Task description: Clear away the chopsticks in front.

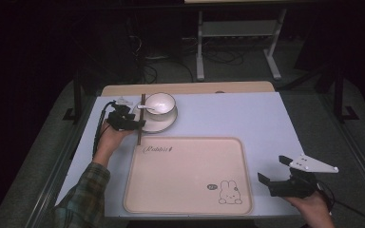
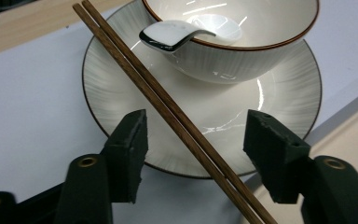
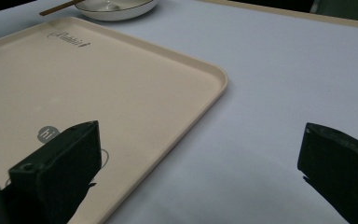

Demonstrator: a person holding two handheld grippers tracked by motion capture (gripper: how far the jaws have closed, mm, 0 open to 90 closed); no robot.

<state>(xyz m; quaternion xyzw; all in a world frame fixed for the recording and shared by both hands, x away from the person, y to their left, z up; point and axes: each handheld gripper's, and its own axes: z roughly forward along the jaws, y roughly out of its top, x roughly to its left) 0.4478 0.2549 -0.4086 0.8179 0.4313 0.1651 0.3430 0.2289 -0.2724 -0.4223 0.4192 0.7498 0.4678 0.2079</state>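
A pale lavender-white table [image 1: 247, 114] runs across the high view, with dark floor around it. On its near half lies a large cream tray [image 1: 185, 190], bare except for a printed rabbit and the word "Rabbit". Beyond the tray's far left corner sits a white plate [image 2: 284, 93] with a white bowl [image 1: 160, 105] on it, and a white spoon [image 2: 172, 35] rests in the bowl with its handle over the rim. A pair of brown chopsticks [image 2: 168, 105] lies side by side across the plate's left edge, pointing toward the tray.

The left gripper [image 2: 193, 144] hovers at the plate, its jaws wide apart with the chopsticks running between them, nothing held. The right gripper [image 1: 278, 171] waits just right of the tray, jaws spread wide and empty.

The step in hand seems to be picking up the chopsticks. To do it well, the jaws should likely close squarely on both sticks together, near their middle, so that neither rolls free or tips the plate.
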